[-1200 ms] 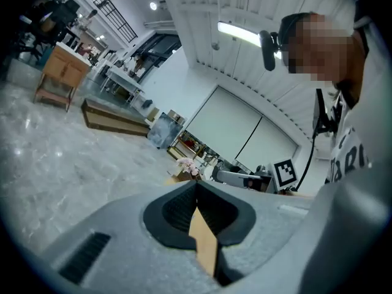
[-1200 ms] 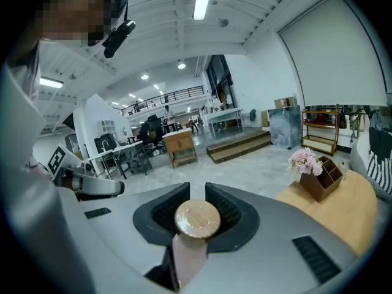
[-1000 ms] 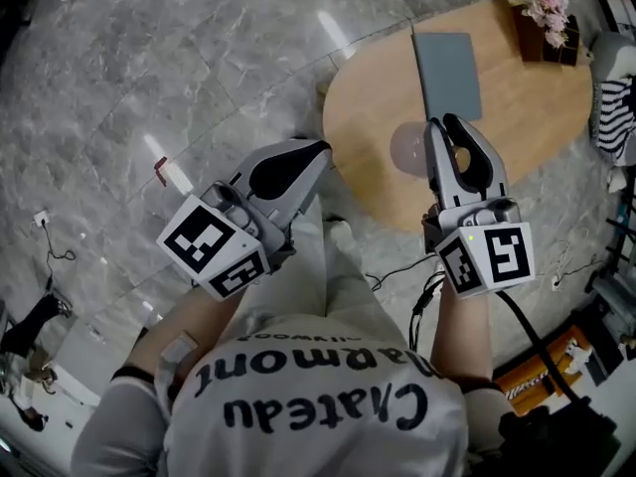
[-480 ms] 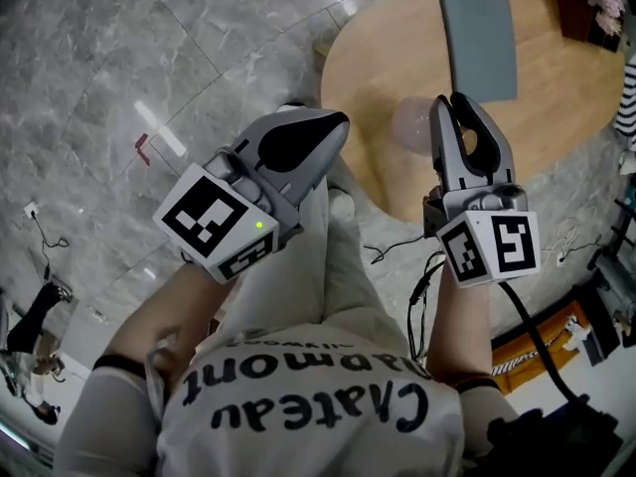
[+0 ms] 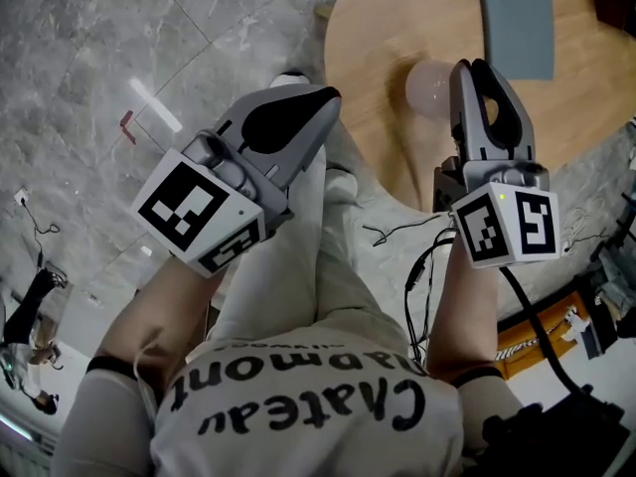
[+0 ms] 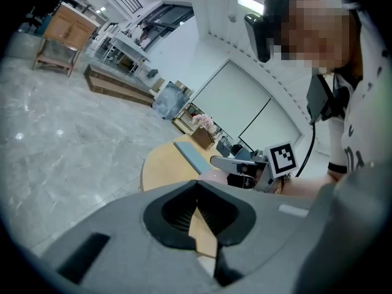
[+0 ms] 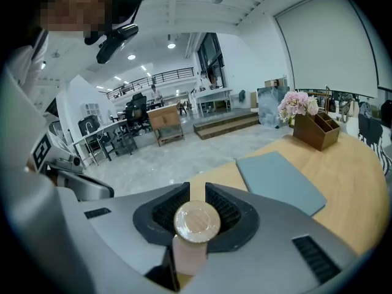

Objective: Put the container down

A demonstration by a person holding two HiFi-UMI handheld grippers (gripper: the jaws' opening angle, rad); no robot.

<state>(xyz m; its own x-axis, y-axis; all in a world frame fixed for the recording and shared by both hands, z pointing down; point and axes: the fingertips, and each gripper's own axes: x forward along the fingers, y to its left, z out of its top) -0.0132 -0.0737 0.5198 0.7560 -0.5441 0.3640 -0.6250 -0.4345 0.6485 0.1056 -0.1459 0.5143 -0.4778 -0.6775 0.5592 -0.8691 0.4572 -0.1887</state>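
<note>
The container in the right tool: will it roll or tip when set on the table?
The container looks round, so laid sideways it would probably roll. Its flat end suggests it could stand upright. It looks translucent, so it is likely light plastic.

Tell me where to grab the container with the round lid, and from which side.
Grip the container on its curved side wall just under the lid. Come in from the side with one jaw on each flank. It sits roughly upright and the body looks narrow and round, so opposite sides should seat well in the ribbed pads. The right gripper holds it that way.
</note>
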